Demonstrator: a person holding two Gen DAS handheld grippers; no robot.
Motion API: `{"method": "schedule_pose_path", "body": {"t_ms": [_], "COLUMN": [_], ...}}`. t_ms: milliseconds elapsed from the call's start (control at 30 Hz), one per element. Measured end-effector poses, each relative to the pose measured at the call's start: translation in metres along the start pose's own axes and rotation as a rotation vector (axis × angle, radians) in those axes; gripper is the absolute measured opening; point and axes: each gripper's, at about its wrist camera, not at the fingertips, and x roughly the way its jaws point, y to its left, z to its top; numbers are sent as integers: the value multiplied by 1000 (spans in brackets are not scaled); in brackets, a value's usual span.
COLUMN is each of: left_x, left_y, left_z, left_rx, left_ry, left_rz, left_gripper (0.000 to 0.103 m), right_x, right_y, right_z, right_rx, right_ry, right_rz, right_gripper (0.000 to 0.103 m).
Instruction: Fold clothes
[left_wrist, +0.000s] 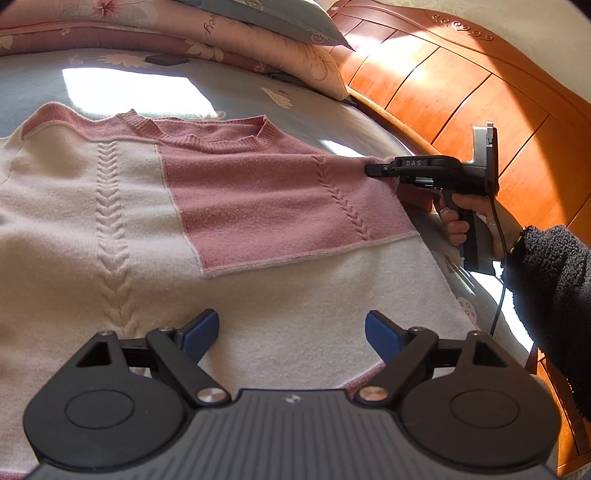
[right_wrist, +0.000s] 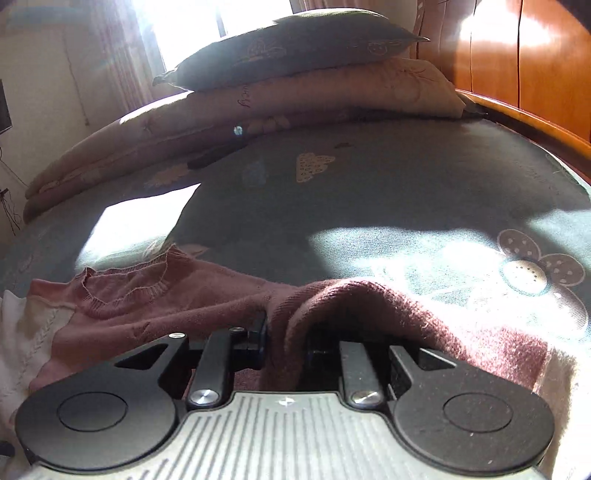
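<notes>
A pink and cream knitted sweater (left_wrist: 221, 206) lies spread flat on the bed (left_wrist: 236, 92), neckline toward the stacked pillows (left_wrist: 258, 40). Its left side runs out of the left wrist view, and its sleeves cannot be made out there. The right hand-held gripper (left_wrist: 375, 170) is clamped on the sweater's pink shoulder edge; in the right wrist view a fold of pink knit (right_wrist: 332, 306) drapes over its fingers and hides their tips. A hand (left_wrist: 465, 221) in a dark fuzzy sleeve (left_wrist: 550, 288) holds that tool's grip, a cable trailing below. The left hand-held gripper (left_wrist: 291, 332) hovers over the cream lower part, its blue pads (left_wrist: 201, 332) spread wide apart with nothing between them. A wooden headboard (left_wrist: 480, 96) curves behind the bed. Sun glare washes out the window in the right wrist view.
</notes>
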Motion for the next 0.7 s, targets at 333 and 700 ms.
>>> {"method": "schedule_pose_path", "body": {"t_ms": [333,700], "left_x": [-3,-15], "left_y": [3,19], "left_z": [2,8], "left_rx": [-23,-98], "left_ry": [-17,-18], "left_rz": [50,129], "left_gripper": [86,86], "right_x": [-23,-92], "right_y": [1,82], "right_z": [-18,-53], "right_rx": [121,44], "right_ry": [71,146], "right_rz": [-56,121], "right_gripper": [38,46]}}
